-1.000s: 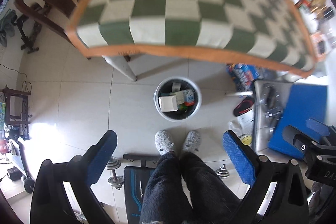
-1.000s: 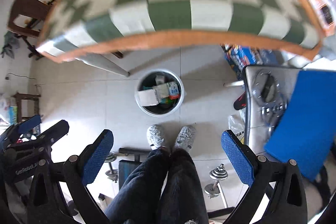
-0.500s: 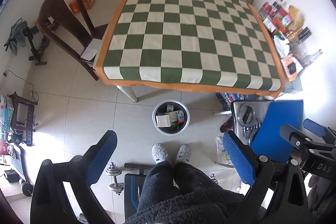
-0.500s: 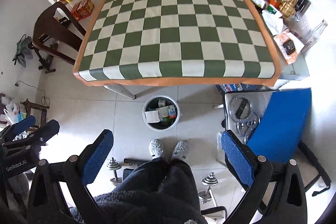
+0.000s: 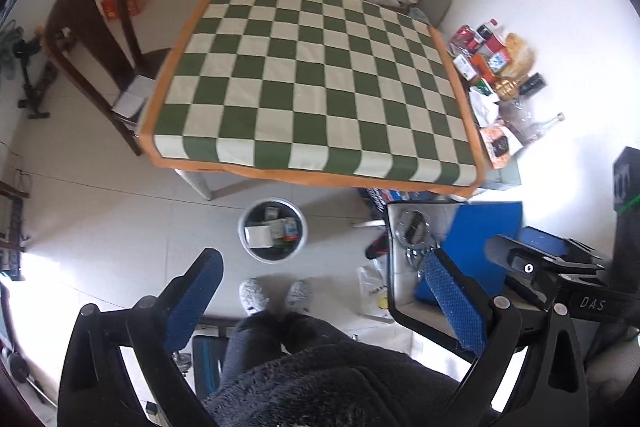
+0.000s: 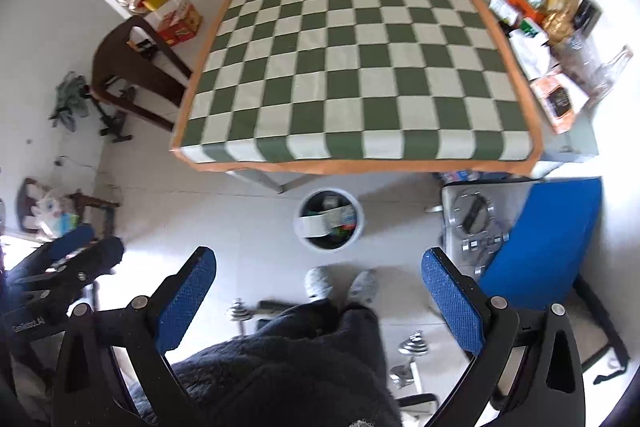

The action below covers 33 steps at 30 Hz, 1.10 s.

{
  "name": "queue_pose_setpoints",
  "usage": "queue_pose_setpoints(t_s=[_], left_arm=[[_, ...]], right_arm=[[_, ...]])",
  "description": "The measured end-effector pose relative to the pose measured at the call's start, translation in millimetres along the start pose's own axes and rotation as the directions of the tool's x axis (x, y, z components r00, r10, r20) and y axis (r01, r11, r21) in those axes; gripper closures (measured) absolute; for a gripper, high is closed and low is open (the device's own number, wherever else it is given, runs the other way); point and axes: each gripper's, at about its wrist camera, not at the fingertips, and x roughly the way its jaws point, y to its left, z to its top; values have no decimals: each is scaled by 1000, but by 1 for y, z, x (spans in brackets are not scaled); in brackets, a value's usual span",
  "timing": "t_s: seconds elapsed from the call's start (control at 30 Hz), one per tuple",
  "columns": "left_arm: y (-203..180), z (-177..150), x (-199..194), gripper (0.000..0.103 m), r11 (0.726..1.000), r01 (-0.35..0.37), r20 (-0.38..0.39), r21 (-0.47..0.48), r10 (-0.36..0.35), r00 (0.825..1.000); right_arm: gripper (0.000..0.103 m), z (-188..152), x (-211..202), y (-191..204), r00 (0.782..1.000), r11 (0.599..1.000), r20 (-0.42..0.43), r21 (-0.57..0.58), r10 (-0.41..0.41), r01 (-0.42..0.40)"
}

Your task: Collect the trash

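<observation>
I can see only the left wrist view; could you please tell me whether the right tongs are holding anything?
Observer: No. The right tongs are open and empty, aimed at the floor near the bin.
Operator: Thank you. Is anything lying on the floor to the right of the person's feet?
Observer: Yes, a silver dumbbell lies there on the tiles.
Operator: And along the far left wall?
Observer: What looks like a white soft toy sits on a low dark stand.
</observation>
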Motion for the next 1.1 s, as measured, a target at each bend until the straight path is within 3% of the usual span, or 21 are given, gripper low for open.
queue_pose_setpoints(t_s=[0.13,0.33,1.1], left_arm=[[0,-2,1,0,999,47,-21,-4,-47,999],[4,-5,1,0,998,58,-30,-20,-59,998],[12,-15,2,0,998,49,-37,-34,-50,998]], right_arm=[[0,-3,5,-2,996,997,-41,3,78,-78],[0,-10,12,0,992,994,-69,0,110,-110],[0,-18,19,2,987,991,-87,2,132,-132]])
